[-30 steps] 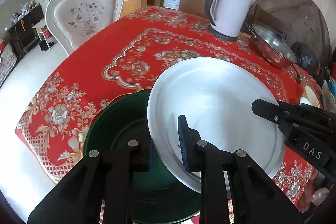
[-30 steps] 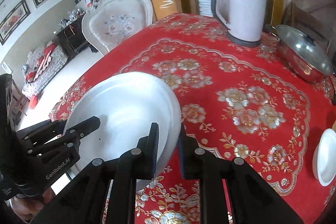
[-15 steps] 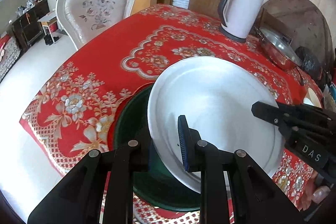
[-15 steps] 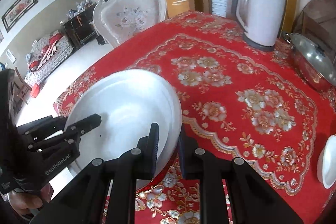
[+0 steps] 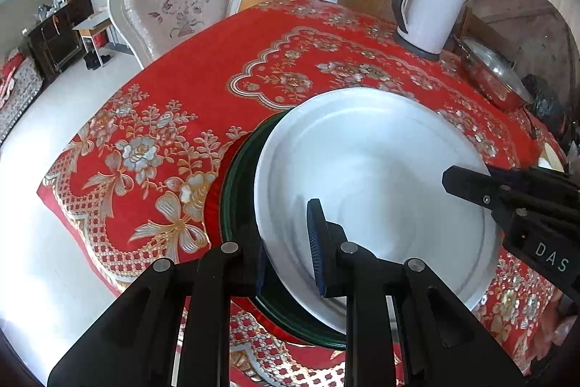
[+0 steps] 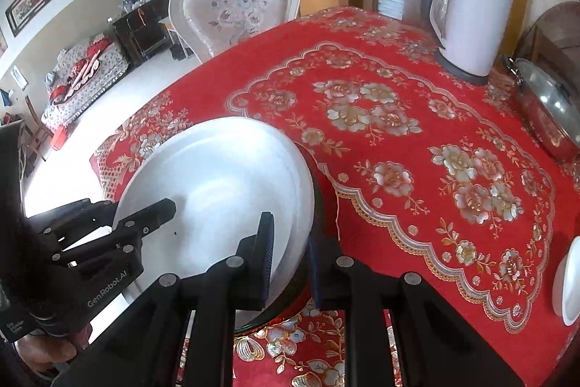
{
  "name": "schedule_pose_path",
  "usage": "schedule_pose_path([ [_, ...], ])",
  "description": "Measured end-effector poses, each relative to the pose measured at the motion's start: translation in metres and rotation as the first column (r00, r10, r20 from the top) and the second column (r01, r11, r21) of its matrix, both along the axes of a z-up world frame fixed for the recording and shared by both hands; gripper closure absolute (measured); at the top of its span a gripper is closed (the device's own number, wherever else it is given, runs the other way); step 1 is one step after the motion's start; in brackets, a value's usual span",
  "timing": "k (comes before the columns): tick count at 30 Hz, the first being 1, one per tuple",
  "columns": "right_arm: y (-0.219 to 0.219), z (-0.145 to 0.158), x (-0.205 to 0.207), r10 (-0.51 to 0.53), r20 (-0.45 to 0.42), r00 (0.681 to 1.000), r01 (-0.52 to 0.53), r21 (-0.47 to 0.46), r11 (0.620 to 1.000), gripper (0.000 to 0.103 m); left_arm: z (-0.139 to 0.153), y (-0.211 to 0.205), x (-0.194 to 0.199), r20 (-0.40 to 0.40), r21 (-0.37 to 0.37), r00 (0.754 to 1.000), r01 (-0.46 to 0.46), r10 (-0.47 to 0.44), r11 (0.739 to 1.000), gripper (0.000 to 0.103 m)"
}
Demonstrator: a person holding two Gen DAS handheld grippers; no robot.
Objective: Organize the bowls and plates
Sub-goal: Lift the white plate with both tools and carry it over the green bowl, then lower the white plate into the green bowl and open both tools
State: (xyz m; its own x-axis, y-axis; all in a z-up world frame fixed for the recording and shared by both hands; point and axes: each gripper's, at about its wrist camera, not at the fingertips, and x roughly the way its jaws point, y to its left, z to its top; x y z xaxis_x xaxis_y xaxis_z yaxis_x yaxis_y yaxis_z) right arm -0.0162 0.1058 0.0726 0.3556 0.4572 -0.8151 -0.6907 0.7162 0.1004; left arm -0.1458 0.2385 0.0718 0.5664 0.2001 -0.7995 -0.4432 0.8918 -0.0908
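A large white plate (image 5: 380, 176) hangs over a dark green plate (image 5: 235, 194) that lies on the red flowered tablecloth near the table's front corner. My left gripper (image 5: 286, 256) is shut on the white plate's near left rim. My right gripper (image 6: 290, 256) is shut on the opposite rim of the white plate (image 6: 217, 176). Each gripper shows in the other's view: the right gripper (image 5: 507, 202) at the plate's right side, the left gripper (image 6: 145, 220) at its left. The white plate covers most of the green one. I cannot tell whether the two touch.
A white kettle (image 6: 471, 20) stands at the table's far side with a lidded steel pan (image 6: 547, 111) to its right. A small white bowl (image 6: 569, 285) sits at the right edge. An ornate white chair (image 5: 174, 2) stands beyond the table (image 5: 217, 60), whose left edge drops to the floor.
Both grippers have carried the white plate sideways and a little down. It now covers far more of the green plate than a second ago.
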Motion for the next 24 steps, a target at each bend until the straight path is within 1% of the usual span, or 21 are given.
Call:
schedule_pose_path([
  [9,0.0049,-0.008,-0.0003,-0.002,-0.009,1.0,0.001,-0.021,1.0,0.085,-0.0044,0.0002,0.001,0.002,0.015,1.0,-0.005,0.005,1.0,0.083],
  [16,0.0055,-0.0062,0.0,0.0,0.0,1.0,0.0,-0.026,1.0,0.085,-0.0058,0.0017,0.0024,0.002,0.02,1.0,-0.005,0.005,1.0,0.083],
  [24,0.0047,-0.0055,0.0006,0.002,-0.01,1.0,-0.002,-0.014,1.0,0.085,-0.006,0.0031,0.0024,0.004,0.027,1.0,-0.01,0.01,1.0,0.083],
])
